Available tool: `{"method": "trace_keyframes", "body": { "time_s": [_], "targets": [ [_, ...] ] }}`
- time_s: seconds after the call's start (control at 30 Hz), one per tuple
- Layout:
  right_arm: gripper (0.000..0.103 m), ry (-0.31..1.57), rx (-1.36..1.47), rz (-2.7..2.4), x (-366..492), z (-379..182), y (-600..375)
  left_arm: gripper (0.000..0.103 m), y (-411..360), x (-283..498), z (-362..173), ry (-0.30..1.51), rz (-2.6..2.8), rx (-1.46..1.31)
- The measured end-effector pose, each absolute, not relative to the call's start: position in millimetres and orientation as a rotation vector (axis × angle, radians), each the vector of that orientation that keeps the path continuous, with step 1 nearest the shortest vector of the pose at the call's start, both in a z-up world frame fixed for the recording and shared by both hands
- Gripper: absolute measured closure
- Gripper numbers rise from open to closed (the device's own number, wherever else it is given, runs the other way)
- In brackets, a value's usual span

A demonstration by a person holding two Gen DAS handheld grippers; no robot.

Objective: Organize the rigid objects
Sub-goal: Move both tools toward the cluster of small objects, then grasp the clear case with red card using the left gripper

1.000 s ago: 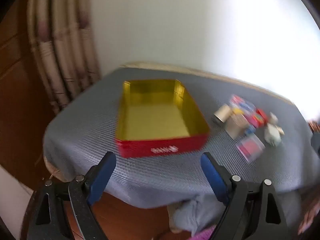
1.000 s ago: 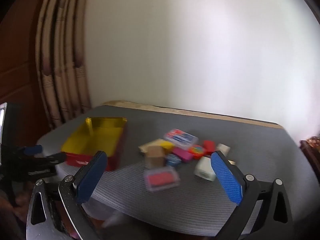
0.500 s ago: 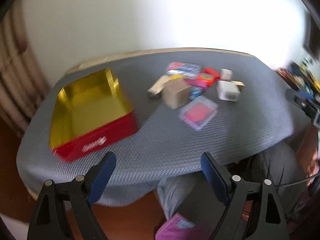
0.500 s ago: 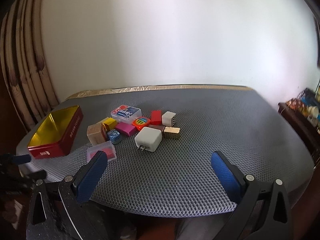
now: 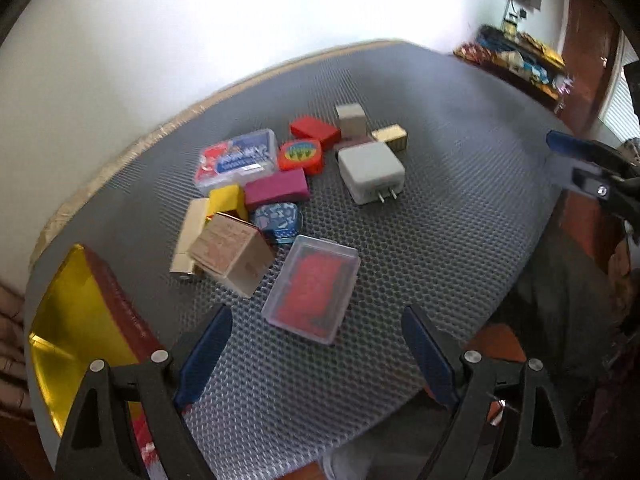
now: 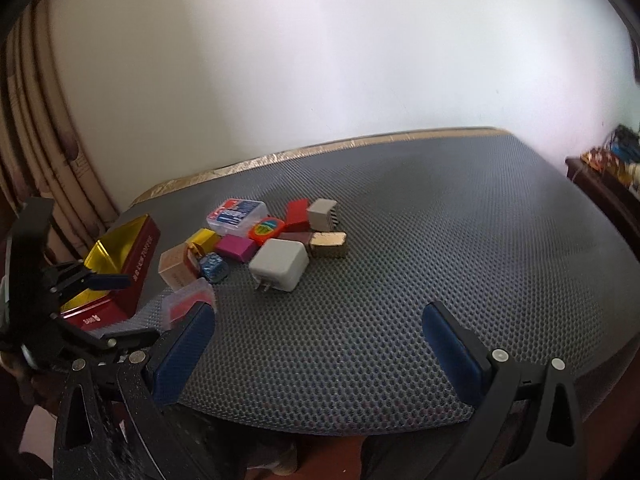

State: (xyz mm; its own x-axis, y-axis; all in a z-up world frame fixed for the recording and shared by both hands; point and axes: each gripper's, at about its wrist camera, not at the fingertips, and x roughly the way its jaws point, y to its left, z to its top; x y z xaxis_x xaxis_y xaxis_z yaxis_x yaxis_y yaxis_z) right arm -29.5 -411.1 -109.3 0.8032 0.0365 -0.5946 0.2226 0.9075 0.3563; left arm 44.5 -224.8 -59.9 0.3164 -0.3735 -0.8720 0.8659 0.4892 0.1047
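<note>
Left gripper (image 5: 316, 344) is wide open w/ nothing between its blue pads, hovering at the near edge of the grey mat (image 5: 460, 216), just short of a clear case w/ red contents (image 5: 312, 288). Right gripper (image 6: 320, 340) is also spread wide & empty, over bare mat, well apart from the pile. The red tin w/ gold inside (image 5: 76, 320) sits at the mat's left end w/ nothing visible inside. Pile near the middle: white charger (image 5: 370, 170) prongs toward camera, cardboard box (image 5: 232, 256) tilted, magenta block (image 5: 276, 188), clear card case w/ blue-red print (image 5: 236, 158), red block (image 5: 314, 130), gold block (image 5: 390, 136), all touching or just beside each other.
</note>
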Motion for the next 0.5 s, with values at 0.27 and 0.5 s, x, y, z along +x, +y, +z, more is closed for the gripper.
{"method": "trace_keyframes", "body": {
  "time_s": [0.27, 0.5],
  "targets": [
    [0.0, 0.682, 0.497, -0.109, -23.0, -121.5, -428.0, 0.014, -245.0, 66.1, -80.6, 0.981, -0.948, 0.75],
    [0.0, 0.71, 0.48, -0.107, -17.5, -129.3, -427.4, 0.034, -251.4, 79.7, -102.6, 1.085, -1.021, 0.745]
  ]
}}
